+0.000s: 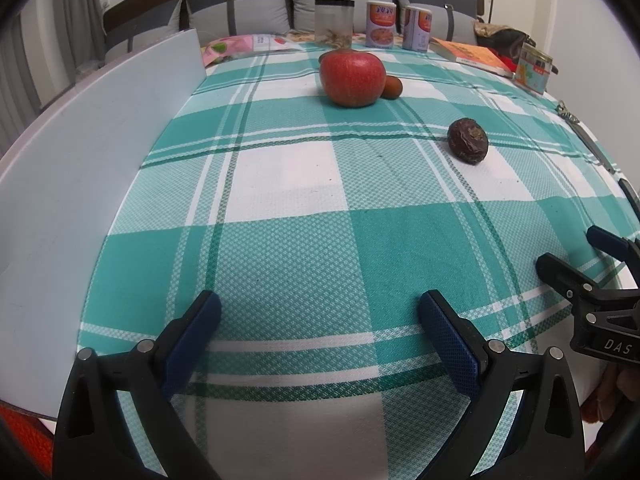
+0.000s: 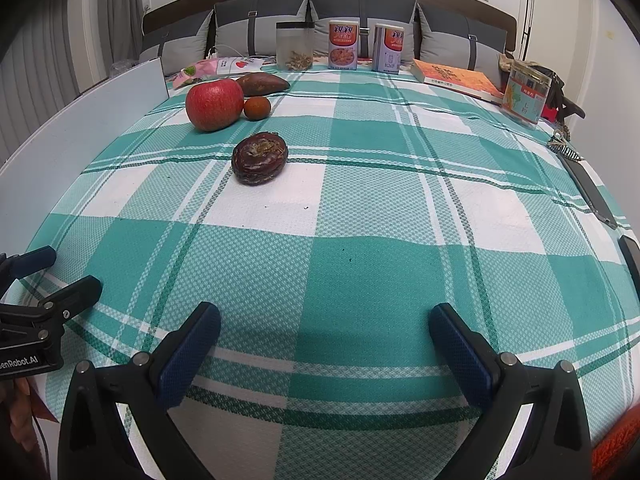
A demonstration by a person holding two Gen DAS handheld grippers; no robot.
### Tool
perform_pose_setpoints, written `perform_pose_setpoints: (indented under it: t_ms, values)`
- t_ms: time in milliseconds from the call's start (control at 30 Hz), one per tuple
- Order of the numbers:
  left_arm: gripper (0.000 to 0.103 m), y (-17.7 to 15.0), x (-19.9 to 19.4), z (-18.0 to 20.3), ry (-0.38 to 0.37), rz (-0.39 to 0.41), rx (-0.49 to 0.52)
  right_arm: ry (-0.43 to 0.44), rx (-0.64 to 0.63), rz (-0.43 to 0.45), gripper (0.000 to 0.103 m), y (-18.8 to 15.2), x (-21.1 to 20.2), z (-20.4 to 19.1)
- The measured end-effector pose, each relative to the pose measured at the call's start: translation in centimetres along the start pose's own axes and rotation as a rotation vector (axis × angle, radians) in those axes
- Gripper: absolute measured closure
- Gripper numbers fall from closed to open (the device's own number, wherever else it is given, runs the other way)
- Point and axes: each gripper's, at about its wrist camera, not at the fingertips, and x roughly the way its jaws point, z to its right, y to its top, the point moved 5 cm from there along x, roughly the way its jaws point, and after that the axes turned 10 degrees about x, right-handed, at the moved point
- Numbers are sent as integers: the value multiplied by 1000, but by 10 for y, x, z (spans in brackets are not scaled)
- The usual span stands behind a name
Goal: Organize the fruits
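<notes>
While both lie parted | left hand-held gripper [image 1: 320, 316] | right hand-held gripper [image 2: 325, 328] reads "DAS"

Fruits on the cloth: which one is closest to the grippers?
The dark brown wrinkly fruit. It lies alone, nearer than the red apple, the small orange fruit and the long brown one behind them.

A green-and-white checked cloth [image 2: 360, 280] covers the table. Along its far edge stand a clear jar [image 2: 295, 45], two cans [image 2: 343, 44] and a tin [image 2: 525, 93], with an orange book [image 2: 456, 78] lying between cans and tin. A white board [image 1: 80, 152] stands along the left side, and grey cushions [image 2: 360, 12] sit behind.
</notes>
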Motion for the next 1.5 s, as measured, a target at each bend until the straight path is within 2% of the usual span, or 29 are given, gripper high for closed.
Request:
perform_pose_setpoints:
  t_ms: [1233,1333,1400,1433,1500]
  values:
    - [1,0,2,-3,-2,-7,-6,-4,15,1,0,0,-1,2]
    - [1,3,3,-4,-18,-39,-10,-10,23,-4,0,1,0,2]
    - [3,13,5,-4,-63,-67,-16,-12,24,-8,0,1,0,2]
    - [3,23,6,-4,-103,-58,-27,-14,25,-10,0,1,0,2]
    - [3,47,7,-8,-131,-18,-40,-16,28,-12,0,1,0,2]
